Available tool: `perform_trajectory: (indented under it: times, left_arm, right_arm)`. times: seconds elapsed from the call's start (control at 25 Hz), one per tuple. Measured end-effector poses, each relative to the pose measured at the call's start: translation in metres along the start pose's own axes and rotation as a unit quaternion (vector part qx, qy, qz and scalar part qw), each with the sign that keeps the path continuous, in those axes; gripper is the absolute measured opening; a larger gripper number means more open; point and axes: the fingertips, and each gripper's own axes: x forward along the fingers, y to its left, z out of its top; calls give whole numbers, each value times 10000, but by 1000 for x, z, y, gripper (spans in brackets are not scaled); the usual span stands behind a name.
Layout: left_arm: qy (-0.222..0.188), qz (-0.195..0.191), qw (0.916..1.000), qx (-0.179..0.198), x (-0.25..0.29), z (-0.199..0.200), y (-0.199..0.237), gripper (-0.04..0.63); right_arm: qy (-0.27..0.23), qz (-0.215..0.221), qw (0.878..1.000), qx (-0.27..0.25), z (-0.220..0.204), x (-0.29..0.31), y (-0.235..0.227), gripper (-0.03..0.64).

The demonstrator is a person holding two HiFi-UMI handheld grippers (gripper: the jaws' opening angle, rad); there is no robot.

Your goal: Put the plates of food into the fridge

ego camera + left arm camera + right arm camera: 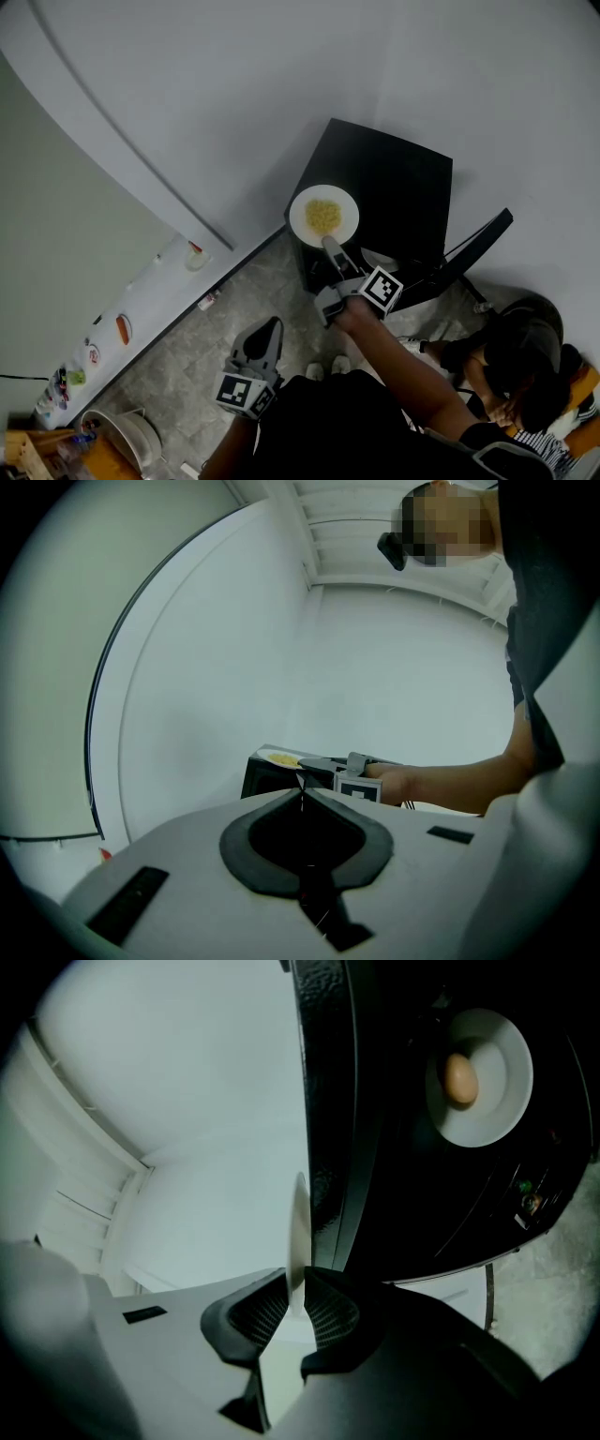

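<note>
Head view high, steeply down; gripper views low, near level; all share plate (323, 217).

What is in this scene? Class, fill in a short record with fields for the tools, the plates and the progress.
Table: black, against white walls.
Plate: white, with yellow food, at the table's near edge.
Right tool: shut on that plate's rim.
Second plate: white, with one brown piece, on the black top.
Left tool: shut, empty, held low, away from the table.
Progress: both plates at the table, none stored yet.
</note>
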Motion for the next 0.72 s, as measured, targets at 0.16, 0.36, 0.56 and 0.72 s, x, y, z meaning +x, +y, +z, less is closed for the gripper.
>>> perform_trajectory:
  times: [0.16,0.36,0.56,0.72]
  left_arm:
    - [-7,-18,10000,-3,-2,0,-1,25]
    - [-19,-61,10000,-6,0,-1,-6,25]
    - [-127,-150,9998,44,-37,0,-32,25]
    - [-125,-142,9998,35,-38,-4,-33,25]
  right_arm:
    - [95,-20,9999,61,-5,-4,2,60]
    - [330,-24,9994,61,-14,-16,2,55]
    - [564,198,9982,-13,-45,-65,30,48]
    - [792,219,9966,5,-58,-80,28,46]
